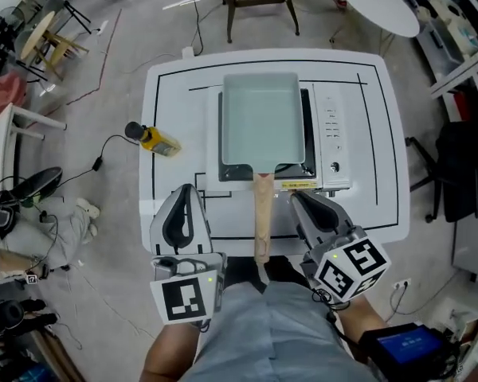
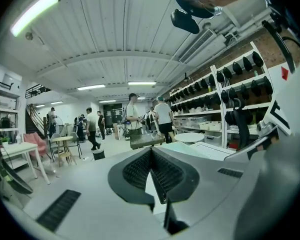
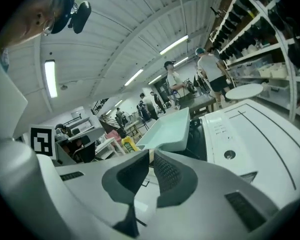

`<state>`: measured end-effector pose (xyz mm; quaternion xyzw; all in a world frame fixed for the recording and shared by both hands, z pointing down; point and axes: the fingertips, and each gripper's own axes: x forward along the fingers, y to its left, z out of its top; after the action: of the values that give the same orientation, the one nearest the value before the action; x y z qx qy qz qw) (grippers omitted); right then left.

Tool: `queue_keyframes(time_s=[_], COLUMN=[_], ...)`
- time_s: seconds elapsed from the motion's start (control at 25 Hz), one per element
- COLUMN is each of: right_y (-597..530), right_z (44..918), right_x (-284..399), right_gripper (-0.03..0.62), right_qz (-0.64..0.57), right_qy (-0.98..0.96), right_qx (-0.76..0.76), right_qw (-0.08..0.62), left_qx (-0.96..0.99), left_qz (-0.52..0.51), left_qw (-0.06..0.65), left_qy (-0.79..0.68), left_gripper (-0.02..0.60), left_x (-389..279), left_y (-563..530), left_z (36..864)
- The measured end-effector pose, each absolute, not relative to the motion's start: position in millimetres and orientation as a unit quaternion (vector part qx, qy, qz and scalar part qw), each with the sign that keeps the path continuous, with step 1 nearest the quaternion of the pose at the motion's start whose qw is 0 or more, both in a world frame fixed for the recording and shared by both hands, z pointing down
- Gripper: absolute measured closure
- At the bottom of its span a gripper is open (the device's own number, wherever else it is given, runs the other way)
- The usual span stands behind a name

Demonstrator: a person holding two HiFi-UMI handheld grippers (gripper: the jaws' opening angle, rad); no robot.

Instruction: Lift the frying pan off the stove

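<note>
Flanking the frying pan [image 1: 263, 118] handle [image 1: 261, 213] at 6 o'clock of the stove [image 1: 331, 134], left gripper [image 1: 187, 191] and right gripper [image 1: 299, 199] show jaws pressed together, empty

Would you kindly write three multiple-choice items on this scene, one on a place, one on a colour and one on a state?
1. Where does the yellow bottle lie?
A) on the table, left of the stove in the head view
B) inside the pan
C) on the floor

2. What colour is the frying pan?
A) black
B) pale green
C) red

3. How is the right gripper?
A) shut on the bottle
B) wide open
C) shut, empty

Answers:
1 A, it lies on the white tabletop beside the stove.
2 B, its bowl is pale green all over.
3 C, its fingers meet with nothing between them.
</note>
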<state>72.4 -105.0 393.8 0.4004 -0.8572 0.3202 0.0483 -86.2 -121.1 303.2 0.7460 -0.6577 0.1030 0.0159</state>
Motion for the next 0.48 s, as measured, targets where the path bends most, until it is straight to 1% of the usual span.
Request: queue_keyframes(time_s=[0.08, 0.12, 0.16, 0.2, 0.32, 0.48], right_y=[-101.2, -98.7, -95.8, -92.5, -84.6, -84.4], right_z=[401.7, 404.4, 406.2, 407.5, 412.7, 419.1], right_x=[69.6, 67.1, 63.8, 60.0, 49.4, 43.2], right_gripper=[0.540, 0.499, 0.408, 0.385, 0.367, 0.361], right_qz=[0.356, 0.381, 0.407, 0.432, 0.477, 0.499], right_qy=[-0.855, -0.851, -0.846, -0.842, -0.831, -0.822], right_qx=[0.377, 0.361, 0.343, 0.323, 0.283, 0.272], right_qw=[0.030, 0.015, -0.001, -0.015, -0.034, -0.042], left_qx=[0.749, 0.748, 0.747, 0.747, 0.743, 0.744], left_qz=[0.091, 0.093, 0.095, 0.096, 0.108, 0.115], left_qw=[0.010, 0.013, 0.013, 0.013, 0.030, 0.046], left_qy=[-0.656, -0.657, -0.658, -0.658, -0.660, -0.657], left_gripper=[0.565, 0.565, 0.565, 0.565, 0.565, 0.565], left_x=[-85.6, -87.4, -89.1, -90.2, -93.3, -94.9], left_y=[-125.1, -125.4, -126.4, -127.9, -129.1, -131.4], left_z=[307.1, 312.1, 315.7, 318.0, 331.0, 341.5])
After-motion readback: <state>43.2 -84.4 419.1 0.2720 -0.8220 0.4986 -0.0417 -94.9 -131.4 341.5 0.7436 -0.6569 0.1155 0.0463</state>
